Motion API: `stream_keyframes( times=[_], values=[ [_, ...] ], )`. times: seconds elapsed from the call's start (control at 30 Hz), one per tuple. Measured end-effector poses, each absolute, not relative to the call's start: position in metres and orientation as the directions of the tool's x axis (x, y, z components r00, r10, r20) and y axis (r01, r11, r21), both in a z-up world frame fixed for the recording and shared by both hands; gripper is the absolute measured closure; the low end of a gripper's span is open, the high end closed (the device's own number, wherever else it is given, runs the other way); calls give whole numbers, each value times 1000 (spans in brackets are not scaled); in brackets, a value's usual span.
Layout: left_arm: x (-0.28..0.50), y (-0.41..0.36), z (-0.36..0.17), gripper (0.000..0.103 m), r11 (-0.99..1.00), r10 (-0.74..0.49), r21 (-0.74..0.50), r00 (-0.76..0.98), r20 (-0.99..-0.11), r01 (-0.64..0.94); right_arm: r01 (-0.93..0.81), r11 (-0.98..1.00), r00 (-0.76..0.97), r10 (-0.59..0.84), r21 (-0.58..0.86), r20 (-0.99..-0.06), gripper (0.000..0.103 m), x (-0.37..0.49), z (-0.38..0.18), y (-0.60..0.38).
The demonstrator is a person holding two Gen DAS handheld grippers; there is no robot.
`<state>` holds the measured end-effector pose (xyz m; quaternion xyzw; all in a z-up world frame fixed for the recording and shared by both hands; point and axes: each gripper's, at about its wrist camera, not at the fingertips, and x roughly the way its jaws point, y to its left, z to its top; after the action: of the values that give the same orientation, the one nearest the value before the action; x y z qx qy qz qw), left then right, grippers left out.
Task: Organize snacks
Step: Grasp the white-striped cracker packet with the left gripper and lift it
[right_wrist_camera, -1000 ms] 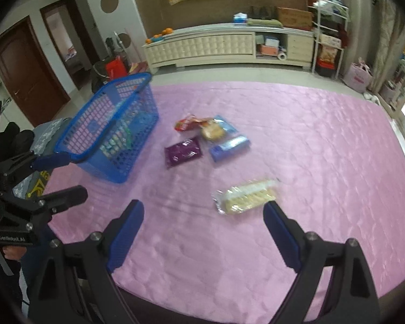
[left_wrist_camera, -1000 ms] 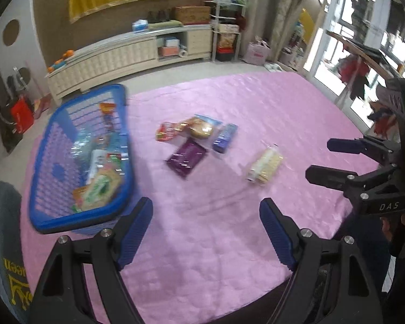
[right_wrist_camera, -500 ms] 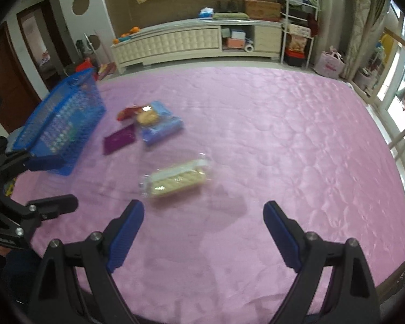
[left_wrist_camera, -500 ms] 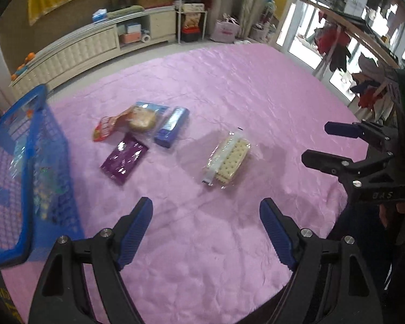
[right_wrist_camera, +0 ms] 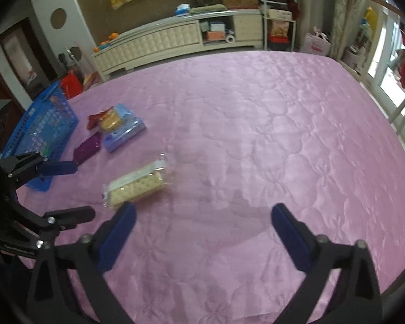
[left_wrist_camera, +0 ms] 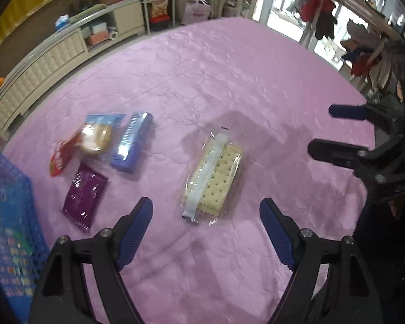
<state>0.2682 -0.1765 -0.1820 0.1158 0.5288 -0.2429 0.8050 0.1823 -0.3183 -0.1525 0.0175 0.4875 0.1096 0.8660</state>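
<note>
Left gripper (left_wrist_camera: 205,213): jaws spread, nothing between the pads. It is pitched steeply down at the pink quilt (left_wrist_camera: 229,67). The cracker pack (left_wrist_camera: 214,176) lies flat just ahead of its tips, long axis running away from the tool, roughly centred in the gap; the spread looks wide enough to take the pack across its short side, which is judged to be the reason for this line-up.

Right gripper (right_wrist_camera: 202,216): jaws have just been opening further, now stand wide, and nothing is held. The same pack is seen ahead and off its left fingertip, outside the gap, so this tool is judged to be standing by rather than aimed.

Further ahead-left of the left gripper, a loose cluster is left on the quilt: purple packet (left_wrist_camera: 84,197), blue packet (left_wrist_camera: 132,141), bun pack (left_wrist_camera: 98,135), red wrapper (left_wrist_camera: 60,158).

Basket (left_wrist_camera: 5,216): at the left gripper's far left, already partly filled. It is judged to be the destination.
</note>
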Motion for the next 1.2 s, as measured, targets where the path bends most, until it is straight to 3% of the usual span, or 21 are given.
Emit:
stream_keyframes(
  times=[0.47,0.53,0.6,0.8,1.2],
  values=[
    [305,-205,-209,23,803,-260,-83,222,-940,591,-141,979,478,195,144,-856,0,186,-158,-323],
    [302,-210,-209,25,791,-258,-79,213,-943,607,-143,979,477,196,145,-857,0,186,-159,-322],
    [300,-215,-214,39,786,-246,-80,191,-950,613,-140,979,475,199,150,-857,0,187,-158,-323],
    [291,-224,-211,57,800,-219,-51,212,-953,598,-117,978,475,209,174,-855,0,187,-157,-329],
    [233,-186,-181,58,926,-247,-102,378,-892,364,-174,973,475,218,153,-853,0,184,-153,-316]
  ],
)
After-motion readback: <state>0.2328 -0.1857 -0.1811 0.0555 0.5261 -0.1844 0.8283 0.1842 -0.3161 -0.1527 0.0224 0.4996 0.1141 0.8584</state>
